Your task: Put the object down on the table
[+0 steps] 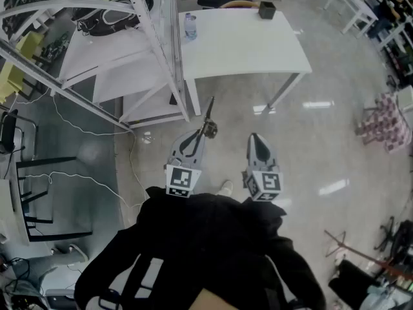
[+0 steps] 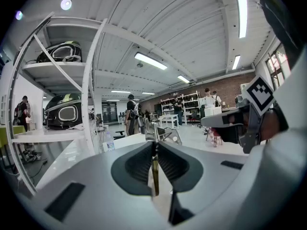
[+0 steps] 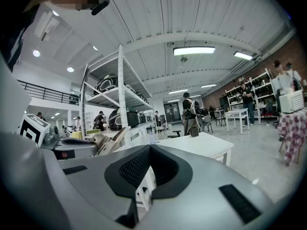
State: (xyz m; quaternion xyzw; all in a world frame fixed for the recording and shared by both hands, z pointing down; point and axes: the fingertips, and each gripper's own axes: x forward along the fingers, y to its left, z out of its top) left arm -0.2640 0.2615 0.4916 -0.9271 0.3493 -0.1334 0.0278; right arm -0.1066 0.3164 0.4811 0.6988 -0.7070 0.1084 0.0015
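The left gripper (image 1: 201,134) is clamped on a metal tool (image 1: 209,128). In the left gripper view its ribbed pads press from both sides on the tool's thin brass-coloured shaft (image 2: 154,169), which runs upright down the narrow slit between them. The tool's shiny metal head sticks out just past the jaw tips. From the head view a slim dark part of the tool reaches on beyond the head, toward the white table (image 1: 258,50).

The tool is up in the air over the pale floor (image 1: 310,147), short of the table's near edge and not touching it. The right gripper (image 1: 253,136) is just beside the left one at about the same level. Its jaws are closed together with nothing between them, as the right gripper view shows (image 3: 149,147).

On the table's far side stand a water bottle (image 1: 190,26) at the left corner and a small dark container (image 1: 267,10) near the back edge. A white shelf rack (image 1: 158,44) stands against the table's left side.
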